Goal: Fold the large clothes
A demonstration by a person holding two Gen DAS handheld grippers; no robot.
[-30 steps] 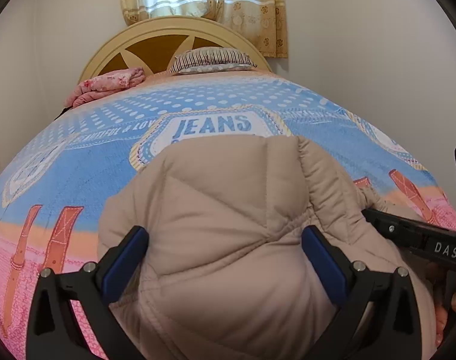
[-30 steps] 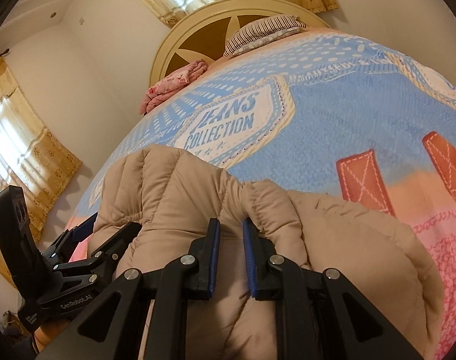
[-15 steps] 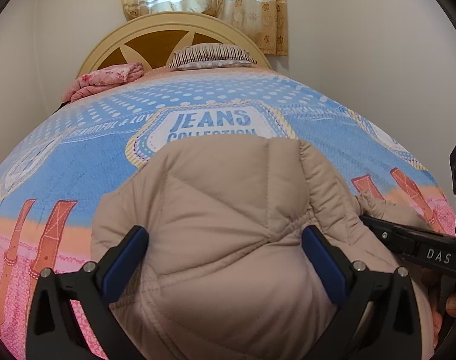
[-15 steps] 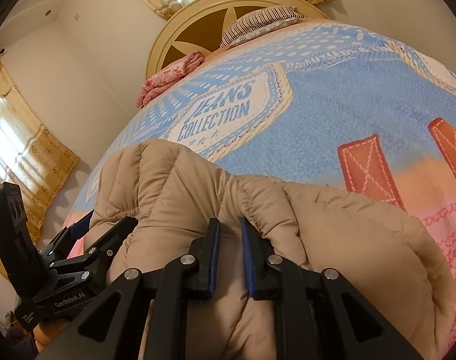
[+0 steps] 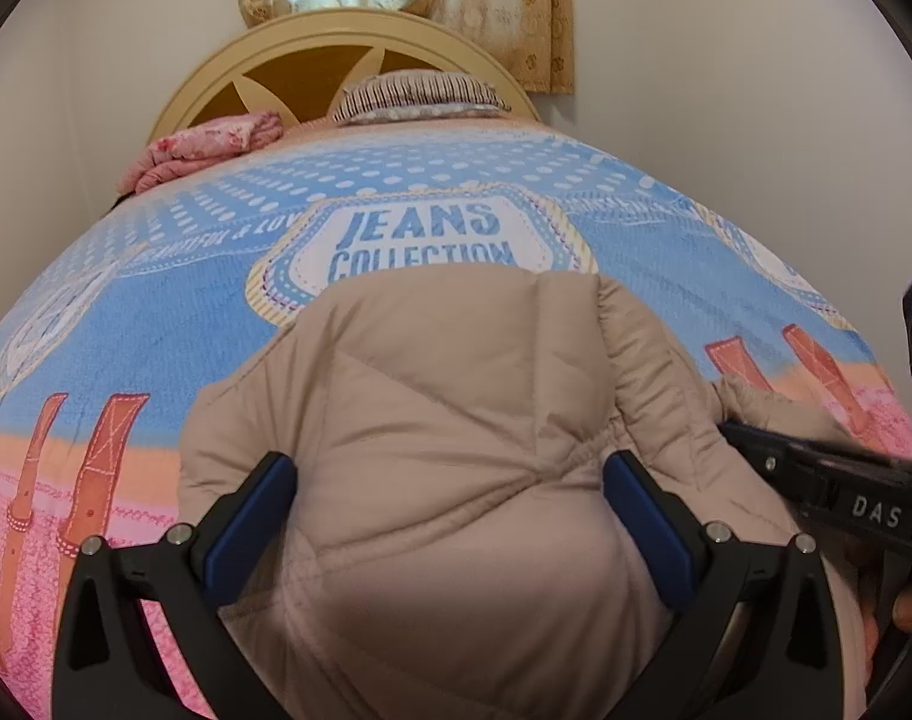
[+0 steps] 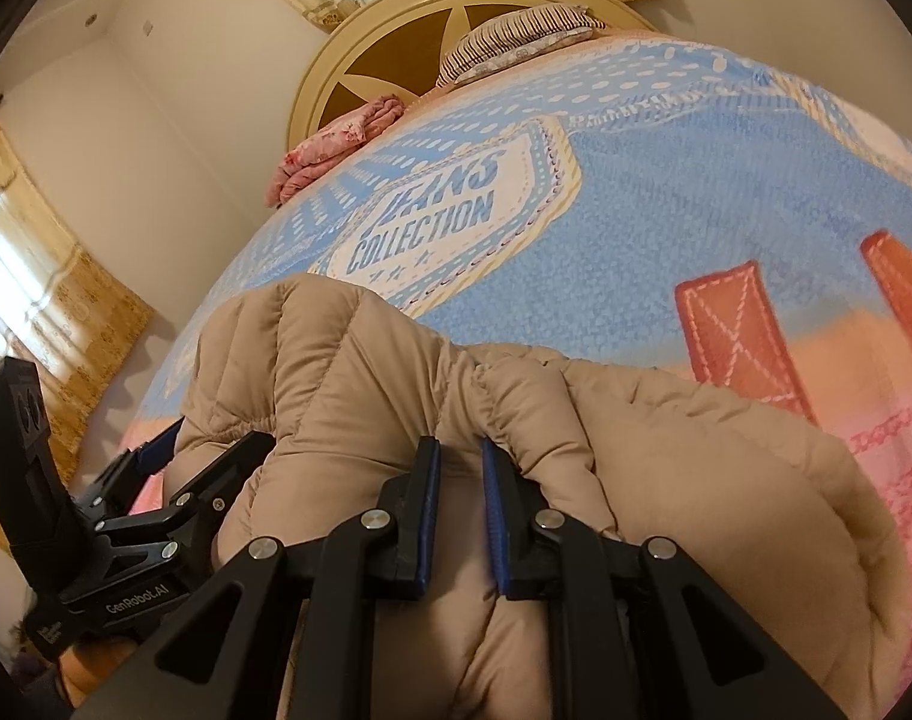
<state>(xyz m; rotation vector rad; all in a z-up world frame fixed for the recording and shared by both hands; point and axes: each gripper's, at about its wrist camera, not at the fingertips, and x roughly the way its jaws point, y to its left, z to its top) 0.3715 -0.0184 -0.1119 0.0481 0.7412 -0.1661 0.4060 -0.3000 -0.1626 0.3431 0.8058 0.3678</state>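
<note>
Barely anything has shifted: the folded jacket sits where it was, both grippers still on it.

Over the last second the beige puffer jacket [image 5: 456,450] keeps its bundled shape low in the frame on the blue bedspread [image 5: 156,312]. The right gripper [image 6: 459,480] still pinches a ridge of padding between narrow jaws; the left gripper [image 5: 450,510] stays wide, straddling the bundle. Probably the fold is being settled.

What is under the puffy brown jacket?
The puffy brown jacket lies on the blue and pink bedspread, covering part of its JEANS COLLECTION label. Anything else beneath is hidden.
</note>
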